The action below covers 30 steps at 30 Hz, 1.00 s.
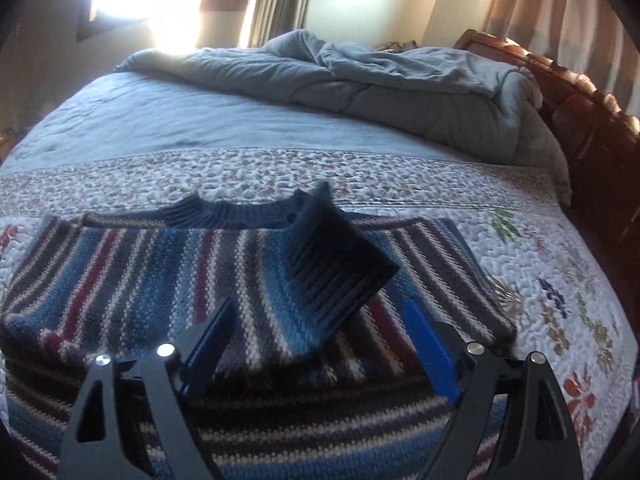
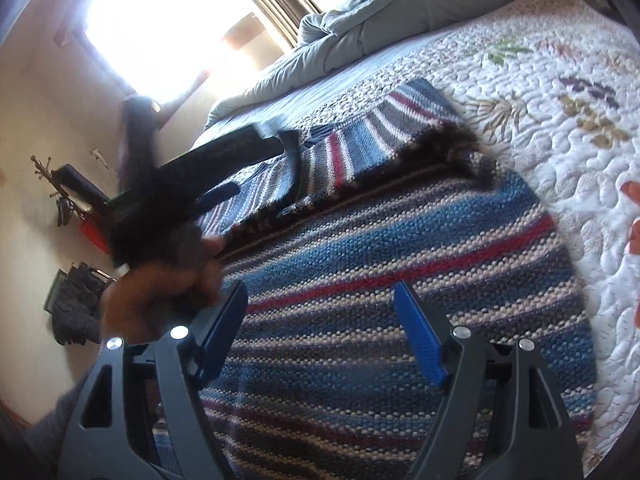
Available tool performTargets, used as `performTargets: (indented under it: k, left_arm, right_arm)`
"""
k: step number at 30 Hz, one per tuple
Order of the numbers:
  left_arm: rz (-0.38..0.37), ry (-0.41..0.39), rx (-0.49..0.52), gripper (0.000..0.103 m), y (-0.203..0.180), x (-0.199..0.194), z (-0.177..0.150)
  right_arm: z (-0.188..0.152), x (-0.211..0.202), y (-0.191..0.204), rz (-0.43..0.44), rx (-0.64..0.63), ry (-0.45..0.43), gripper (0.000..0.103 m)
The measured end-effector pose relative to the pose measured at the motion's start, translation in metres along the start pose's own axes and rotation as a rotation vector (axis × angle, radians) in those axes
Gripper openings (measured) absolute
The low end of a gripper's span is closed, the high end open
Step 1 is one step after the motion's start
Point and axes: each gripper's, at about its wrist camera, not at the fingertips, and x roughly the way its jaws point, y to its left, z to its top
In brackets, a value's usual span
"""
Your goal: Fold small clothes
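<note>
A small striped knit sweater (image 1: 160, 272) in blue, grey, white and red lies flat on the quilted bed, its dark blue collar (image 1: 240, 212) at the far edge. A dark blue ribbed cuff (image 1: 340, 272) of a sleeve lies folded across its chest. My left gripper (image 1: 320, 320) is open and empty, just above the sweater's near part. In the right wrist view the sweater (image 2: 380, 264) fills the middle. My right gripper (image 2: 320, 300) is open and empty above it. The left gripper (image 2: 224, 160) and the hand holding it (image 2: 160, 288) show blurred at the left.
The sweater lies on a white floral quilt (image 1: 540, 280). A rumpled grey comforter (image 1: 360, 76) is heaped at the far side of the bed. A wooden headboard (image 1: 580, 120) runs along the right. A bright window (image 2: 160, 20) and curtains are behind.
</note>
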Motion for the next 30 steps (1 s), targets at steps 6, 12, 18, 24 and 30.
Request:
performTargets:
  k: [6,12,18,24,30]
  left_arm:
    - [-0.042,-0.051,-0.064,0.094,0.049,-0.082,-0.057]
    - [-0.131,-0.107,-0.182,0.096,0.102,-0.127,-0.118]
    - [-0.167,-0.107,-0.271,0.097,0.123,-0.121,-0.127]
    - [-0.178,-0.106,-0.270,0.097,0.130,-0.129,-0.126]
    - [-0.166,-0.113,-0.342,0.097,0.148,-0.133,-0.132]
  right_arm:
    - [0.009,0.001,-0.004,0.164,0.075,0.042,0.076]
    - [0.083,0.043,-0.002,0.317,0.217,0.087,0.075]
    - [0.123,0.130,-0.035,0.231,0.480,0.224,0.047]
    - [0.128,0.162,-0.040,0.160,0.529,0.218,0.046]
    - [0.147,0.166,-0.028,0.095,0.418,0.176,0.007]
